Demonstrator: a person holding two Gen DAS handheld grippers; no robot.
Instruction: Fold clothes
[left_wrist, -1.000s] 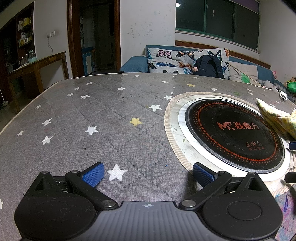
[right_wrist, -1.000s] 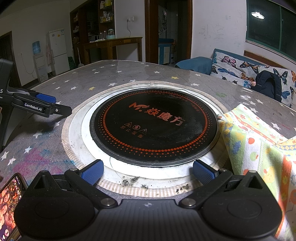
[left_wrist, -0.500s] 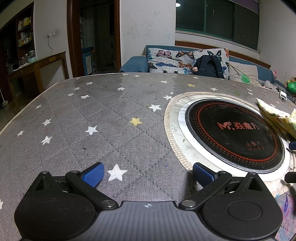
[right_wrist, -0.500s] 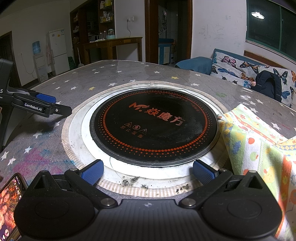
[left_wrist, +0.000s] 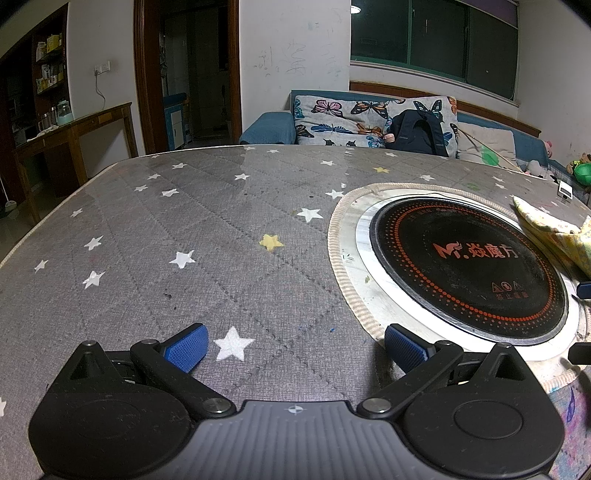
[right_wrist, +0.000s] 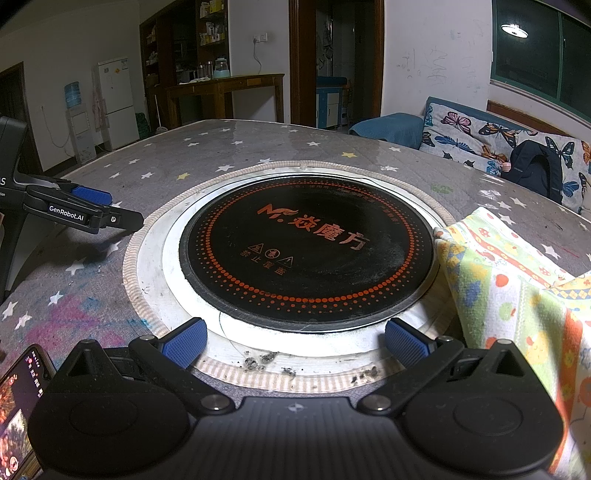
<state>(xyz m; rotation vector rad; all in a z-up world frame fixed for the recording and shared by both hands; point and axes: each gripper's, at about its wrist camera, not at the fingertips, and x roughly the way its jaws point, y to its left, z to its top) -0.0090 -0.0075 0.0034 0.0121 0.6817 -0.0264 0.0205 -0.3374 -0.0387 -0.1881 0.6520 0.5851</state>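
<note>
Left wrist view: the left gripper (left_wrist: 293, 349) sits low over a round table covered in grey quilted cloth with white and yellow stars (left_wrist: 207, 236), its blue-padded fingers (left_wrist: 186, 349) spread wide apart with nothing between them. To its right, a black round induction cooktop with an orange dotted ring and orange lettering (left_wrist: 467, 267) is set into the tabletop inside a white ring. The pale yellow printed garment (left_wrist: 554, 232) lies at the cooktop's far right edge, well apart from this gripper. A blue sofa with butterfly-print cushions (left_wrist: 369, 118) stands beyond the table, a dark backpack (left_wrist: 419, 134) resting on it.

Right wrist view: the right gripper (right_wrist: 293, 341) hovers at the near edge of the cooktop (right_wrist: 306, 247), its jaws also wide apart and empty. The garment (right_wrist: 517, 295), here showing yellow, green and orange patches, lies bunched just beside the gripper's right finger, overlapping the white ring. The left gripper (right_wrist: 88, 206) appears at the left, over the star cloth (right_wrist: 184, 162). A lit phone screen (right_wrist: 18, 398) lies at the lower left corner.
</note>
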